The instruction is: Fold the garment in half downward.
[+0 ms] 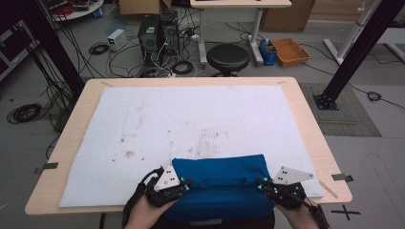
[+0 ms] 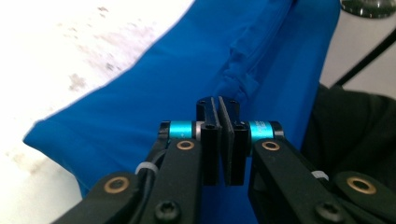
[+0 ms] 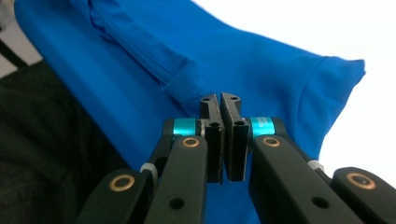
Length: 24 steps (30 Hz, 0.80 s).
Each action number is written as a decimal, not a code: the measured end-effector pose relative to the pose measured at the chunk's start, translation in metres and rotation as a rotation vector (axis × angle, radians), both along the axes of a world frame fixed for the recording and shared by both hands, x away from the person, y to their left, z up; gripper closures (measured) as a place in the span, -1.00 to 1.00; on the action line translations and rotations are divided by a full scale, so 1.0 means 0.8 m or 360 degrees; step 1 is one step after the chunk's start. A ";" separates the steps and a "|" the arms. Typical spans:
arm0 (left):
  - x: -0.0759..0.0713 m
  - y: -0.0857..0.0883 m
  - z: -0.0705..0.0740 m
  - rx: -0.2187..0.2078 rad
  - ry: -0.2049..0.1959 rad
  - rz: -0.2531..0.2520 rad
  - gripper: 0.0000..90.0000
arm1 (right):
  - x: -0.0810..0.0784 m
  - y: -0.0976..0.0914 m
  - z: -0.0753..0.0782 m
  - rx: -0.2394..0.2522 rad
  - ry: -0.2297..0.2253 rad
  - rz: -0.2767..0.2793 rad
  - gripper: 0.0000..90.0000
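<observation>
A: Where's the blue garment (image 1: 219, 183) rn?

B: Near edge of the table (image 1: 305, 102), folded into a wide band on the stained white mat (image 1: 143, 124), its lower part hanging off toward the person. A ridge of doubled fabric, prob a tucked sleeve or seam, runs across the middle.

A: Which step, you reckon?

B: Looks like folding, partway through. Cloth is already doubled over, both grippers sit at its two ends, level w/ that ridge. My guess: they're between grabs, not mid-carry.

A: Left gripper (image 1: 184, 183)?

B: At the garment's left end. In the left gripper view the left gripper (image 2: 219, 105) has its jaws nearly together, just a thin slit between the pads. No fabric pinched that I can see; blue cloth lies beyond and under the tips.

A: Right gripper (image 1: 260, 183)?

B: Same story at the right end. In the right gripper view the right gripper (image 3: 220, 100) has its jaws closed pad to pad, nothing between them. The tips point at the sleeve hem; contact I can't tell.

A: So next move?

B: Prob needs both to spread, take an edge each, then lift evenly so the fold stays square. Thin slippery-looking fabric, so a shallow pinch could slide off.
</observation>
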State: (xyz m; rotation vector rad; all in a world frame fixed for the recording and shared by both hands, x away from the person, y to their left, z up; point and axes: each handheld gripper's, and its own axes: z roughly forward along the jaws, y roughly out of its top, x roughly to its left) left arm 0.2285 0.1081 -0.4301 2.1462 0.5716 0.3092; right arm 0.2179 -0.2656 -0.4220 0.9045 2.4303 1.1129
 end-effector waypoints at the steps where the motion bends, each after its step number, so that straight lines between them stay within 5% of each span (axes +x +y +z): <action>1: -0.001 0.000 0.000 0.0006 0.0012 0.0001 0.80 | -0.002 0.000 0.000 -0.0012 -0.0008 0.0012 0.96; 8: -0.007 0.005 0.003 0.0009 0.0021 -0.0005 0.57 | -0.006 -0.007 0.010 0.0004 -0.0060 -0.0007 0.86; 13: 0.019 0.016 0.017 -0.0108 -0.0018 0.0166 0.46 | 0.015 -0.019 0.029 0.0041 -0.0155 -0.0141 0.56; 15: 0.038 0.019 0.020 -0.0177 0.0034 0.0257 0.36 | 0.034 -0.024 0.035 0.0086 -0.0169 -0.0218 0.36; 19: 0.080 0.025 0.015 -0.0181 0.0108 0.0431 0.31 | 0.082 -0.030 0.035 0.0202 -0.0104 -0.0360 0.22; 24: 0.108 0.032 -0.004 -0.0130 0.0281 0.0526 0.28 | 0.127 -0.031 0.006 0.0231 0.0101 -0.0448 0.21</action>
